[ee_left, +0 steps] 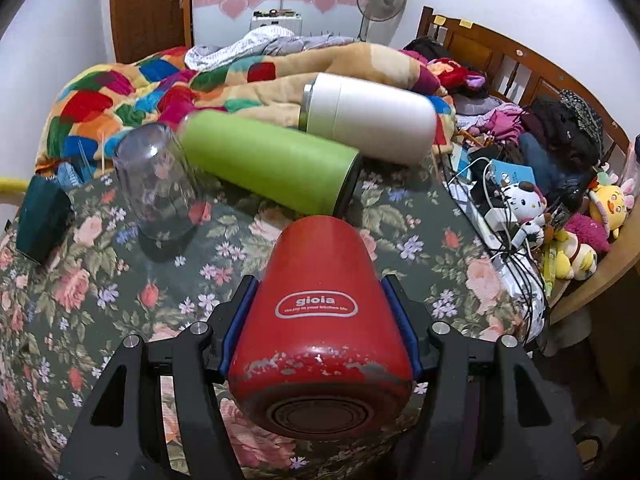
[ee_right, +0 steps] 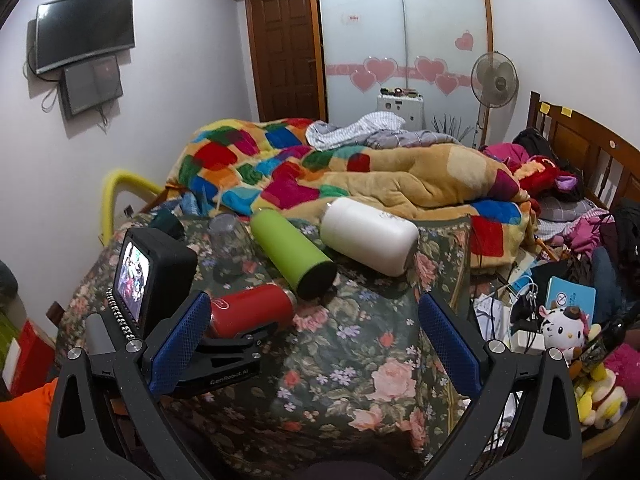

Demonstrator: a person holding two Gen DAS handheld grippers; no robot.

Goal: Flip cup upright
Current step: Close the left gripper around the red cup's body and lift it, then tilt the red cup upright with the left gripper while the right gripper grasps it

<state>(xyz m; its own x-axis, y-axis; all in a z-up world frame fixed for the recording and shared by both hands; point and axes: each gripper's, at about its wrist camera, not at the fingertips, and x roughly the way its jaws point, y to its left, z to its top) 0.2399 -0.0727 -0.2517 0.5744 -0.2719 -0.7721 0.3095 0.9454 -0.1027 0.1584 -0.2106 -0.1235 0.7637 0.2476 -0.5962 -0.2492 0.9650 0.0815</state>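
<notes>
My left gripper [ee_left: 320, 312] is shut on a red "gioia" cup [ee_left: 320, 320] that lies on its side on the floral cover, its base toward the camera. In the right wrist view the red cup [ee_right: 252, 308] lies with the left gripper [ee_right: 236, 340] clamped on it. My right gripper [ee_right: 316, 344] is open and empty, above the floral cover, to the right of the red cup.
A green bottle [ee_left: 272, 168] and a white flask [ee_left: 368, 120] lie on their sides behind the red cup. A clear glass [ee_left: 160, 188] stands upside down at left, next to a dark box [ee_left: 42, 220]. Quilt behind; toys and cables [ee_left: 520, 216] at right.
</notes>
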